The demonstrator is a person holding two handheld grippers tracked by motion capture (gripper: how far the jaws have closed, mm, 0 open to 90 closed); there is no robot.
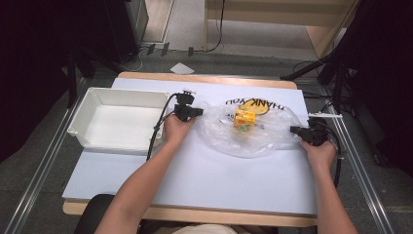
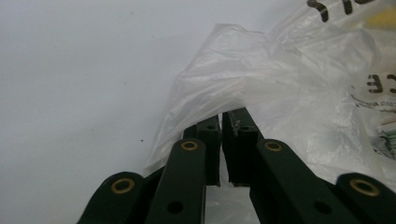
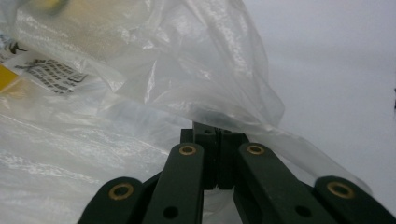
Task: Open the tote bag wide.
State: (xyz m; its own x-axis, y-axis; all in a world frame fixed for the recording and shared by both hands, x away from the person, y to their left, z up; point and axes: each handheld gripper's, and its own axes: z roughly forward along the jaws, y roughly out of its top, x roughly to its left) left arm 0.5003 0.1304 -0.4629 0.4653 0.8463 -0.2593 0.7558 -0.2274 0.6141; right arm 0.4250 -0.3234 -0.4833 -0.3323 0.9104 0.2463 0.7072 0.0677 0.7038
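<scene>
The clear plastic bag (image 1: 248, 134) lies flat on the surface (image 1: 204, 180), toward the far edge and right of the middle. It has black "THANK YOU" letters near its far side, and a small yellow box (image 1: 245, 117) sits inside it.

L gripper (image 1: 191, 112) is at the bag's left edge. In the left gripper view its fingers (image 2: 239, 140) are almost closed, w/ just a thin slit between them. The bag's thin edge (image 2: 224, 88) drapes over the tips and seems caught in the slit, so it looks pinched.

R gripper (image 1: 298, 130) is at the bag's right edge, near the right side of the surface. In the right gripper view its fingers (image 3: 205, 149) are pressed tight together, no gap. The bag's film (image 3: 187, 70) folds over the tips and is nipped there.

The 2 grippers are well apart, one on each side of the bag.

A white tray (image 1: 92, 105) sits at the far left corner of the surface, just beside the L hand (image 1: 176, 129).
</scene>
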